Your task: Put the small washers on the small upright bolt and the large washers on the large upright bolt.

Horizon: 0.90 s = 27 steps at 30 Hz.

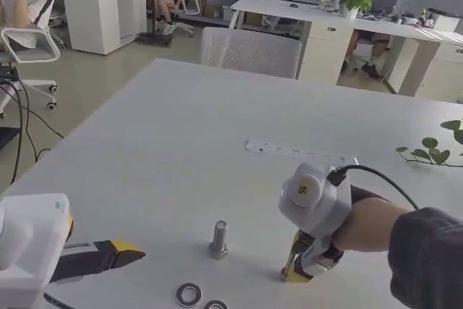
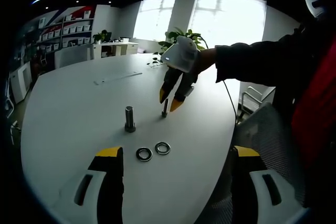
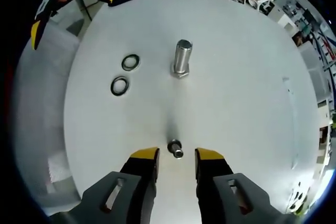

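Hovering with right gripper (image 2: pixel 169 103) over small bolt (image 3: pixel 175 148) near the table's (image 1: pixel 217 128) near edge, jaws narrow and empty; holding left gripper (image 2: pixel 177 156) wide, empty, further left along that edge. Risks tipping that freestanding bolt if lowered or closed here, leaving washers (image 3: pixel 130 62), flat by the near edge beside large bolt (image 3: pixel 182 59), unplaced.

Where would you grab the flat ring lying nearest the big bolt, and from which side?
Pinch the washer by its rim, across opposite outer edges, coming straight down from above. It lies flat on the table, so no side is raised; the open left hand-held gripper looks nearer to it.
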{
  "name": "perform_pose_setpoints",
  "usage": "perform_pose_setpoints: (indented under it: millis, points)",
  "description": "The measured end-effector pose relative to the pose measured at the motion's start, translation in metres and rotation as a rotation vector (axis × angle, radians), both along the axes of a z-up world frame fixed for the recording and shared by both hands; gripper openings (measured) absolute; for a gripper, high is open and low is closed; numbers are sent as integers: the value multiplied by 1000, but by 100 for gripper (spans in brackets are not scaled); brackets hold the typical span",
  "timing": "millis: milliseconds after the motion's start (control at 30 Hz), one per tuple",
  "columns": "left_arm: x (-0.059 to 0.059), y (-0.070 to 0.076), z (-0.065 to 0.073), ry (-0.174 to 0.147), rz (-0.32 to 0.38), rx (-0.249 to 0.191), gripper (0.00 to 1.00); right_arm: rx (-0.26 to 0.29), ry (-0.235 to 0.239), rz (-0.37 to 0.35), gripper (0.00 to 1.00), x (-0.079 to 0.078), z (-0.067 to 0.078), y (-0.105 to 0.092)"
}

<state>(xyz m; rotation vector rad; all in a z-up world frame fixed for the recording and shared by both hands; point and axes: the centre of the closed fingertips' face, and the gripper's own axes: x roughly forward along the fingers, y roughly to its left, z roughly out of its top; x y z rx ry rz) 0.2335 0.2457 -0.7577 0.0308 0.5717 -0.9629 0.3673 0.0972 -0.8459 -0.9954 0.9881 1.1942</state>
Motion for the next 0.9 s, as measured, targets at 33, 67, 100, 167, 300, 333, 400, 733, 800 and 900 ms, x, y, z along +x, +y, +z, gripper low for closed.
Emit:
perform_pose_setpoints:
  millis: [33, 67, 100, 167, 300, 333, 400, 733, 800, 900]
  points:
    - [0, 0, 0, 0, 0, 0, 84, 2, -2, 0, 30, 0, 1, 0]
    - [0, 0, 0, 1, -1, 0, 84, 7, -5, -1, 30, 1, 3, 1]
    - [0, 0, 0, 0, -1, 0, 84, 11, -7, -2, 30, 2, 4, 1]
    - [0, -1, 1, -1, -4, -1, 84, 13, -12, -3, 31, 3, 6, 1]
    - [1, -2, 1, -4, -4, 0, 85, 25, -26, -4, 32, 4, 12, 2]
    - [0, -2, 1, -3, -4, 0, 84, 25, -29, -4, 32, 3, 13, 2]
    - [0, -1, 1, -5, -4, 0, 84, 36, -43, -4, 32, 5, 18, 2]
    - [1, -3, 2, -9, -7, 1, 85, 98, -95, -14, 33, 8, 45, 7]
    - [1, -4, 2, -10, -7, 2, 85, 102, -102, -13, 33, 7, 48, 8]
    - [0, -4, 3, -12, -8, 1, 85, 110, -112, -8, 33, 6, 54, 9]
